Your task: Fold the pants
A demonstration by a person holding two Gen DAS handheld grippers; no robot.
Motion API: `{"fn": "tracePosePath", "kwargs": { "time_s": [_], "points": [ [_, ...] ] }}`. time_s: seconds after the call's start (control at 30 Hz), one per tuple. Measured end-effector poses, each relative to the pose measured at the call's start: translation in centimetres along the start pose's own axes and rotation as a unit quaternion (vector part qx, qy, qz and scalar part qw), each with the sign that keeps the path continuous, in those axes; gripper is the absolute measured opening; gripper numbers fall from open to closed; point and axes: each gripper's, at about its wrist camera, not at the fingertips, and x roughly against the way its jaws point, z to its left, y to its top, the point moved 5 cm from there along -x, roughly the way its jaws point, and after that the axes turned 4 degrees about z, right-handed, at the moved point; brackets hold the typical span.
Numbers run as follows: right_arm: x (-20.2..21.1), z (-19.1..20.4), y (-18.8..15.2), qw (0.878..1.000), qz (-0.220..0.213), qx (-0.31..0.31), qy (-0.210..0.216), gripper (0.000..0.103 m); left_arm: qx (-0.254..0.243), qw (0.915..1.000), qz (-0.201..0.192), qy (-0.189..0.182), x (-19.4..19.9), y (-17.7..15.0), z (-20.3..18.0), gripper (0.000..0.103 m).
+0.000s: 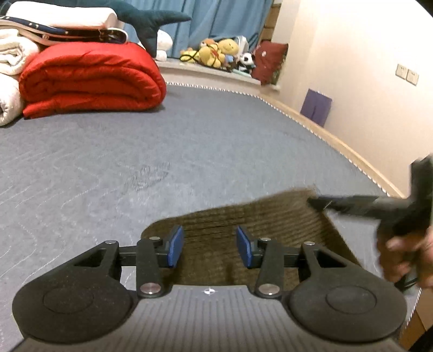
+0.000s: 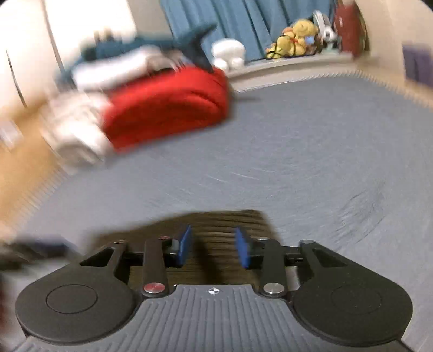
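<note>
Brown pants (image 1: 243,224) on grey mattress (image 1: 135,162), left tongs (image 1: 210,247) and right tongs (image 2: 213,247) gaping empty, left view alone shows hand (image 1: 406,257).

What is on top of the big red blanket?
On the red blanket lies a dark starry folded cloth with a white pillow above it. A toy shark's tail overlaps them. Anything between the layers is covered.
</note>
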Motion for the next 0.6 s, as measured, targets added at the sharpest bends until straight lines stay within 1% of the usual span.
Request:
{"fn": "tracePosePath", "kwargs": {
  "time_s": [0.03,0.07,0.1,0.17,0.2,0.23,0.33,0.4,0.43,0.5,0.53,0.6],
  "points": [
    [-1.3,0.5,0.2,0.999,0.008,0.027,-0.04,0.033,-0.001,1.0,0.003,0.005,-0.7,0.1,0.1,0.048],
    [-2.7,0.5,0.0,0.996,0.017,0.04,-0.072,0.031,-0.001,0.9999,0.009,0.012,-1.2,0.0,0.3,0.046],
    [-4.0,0.3,-0.4,0.994,0.027,0.041,-0.102,0.025,0.001,0.9996,0.018,0.021,-1.7,-0.2,0.5,0.042],
    [-5.4,0.1,-0.8,0.987,0.033,0.057,-0.146,0.022,0.005,0.9983,0.043,0.039,-3.3,-0.9,1.4,0.04],
    [-6.0,0.1,-0.7,0.985,0.035,0.053,-0.159,0.022,0.003,0.9966,0.062,0.054,-4.3,-1.4,1.8,0.04],
    [-6.2,0.0,-1.0,0.985,0.038,0.043,-0.164,0.022,0.004,0.9957,0.072,0.059,-5.1,-1.9,2.3,0.04],
    [-6.8,-1.1,-1.4,0.986,0.048,0.011,-0.157,0.022,0.032,0.9956,0.069,0.054,-5.8,-2.0,3.6,0.048],
    [-7.3,-1.1,-1.0,0.987,0.045,0.009,-0.156,0.022,0.063,0.994,0.072,0.053,-6.1,-2.1,4.6,0.062],
    [-6.9,-1.0,-1.1,0.987,0.039,0.008,-0.156,0.023,0.076,0.9931,0.073,0.051,-6.1,-2.2,5.0,0.064],
    [-5.4,-1.3,-1.0,0.987,0.024,0.003,-0.157,0.035,0.091,0.9918,0.074,0.049,-5.5,-1.9,5.2,0.063],
    [-4.7,-1.3,-0.7,0.987,0.015,0.0,-0.159,0.037,0.086,0.9922,0.073,0.052,-4.9,-1.7,4.9,0.062],
    [-2.4,-1.3,0.0,0.988,-0.001,-0.002,-0.152,0.042,0.059,0.9947,0.058,0.061,-3.1,-1.0,3.9,0.06]
  ]
}}
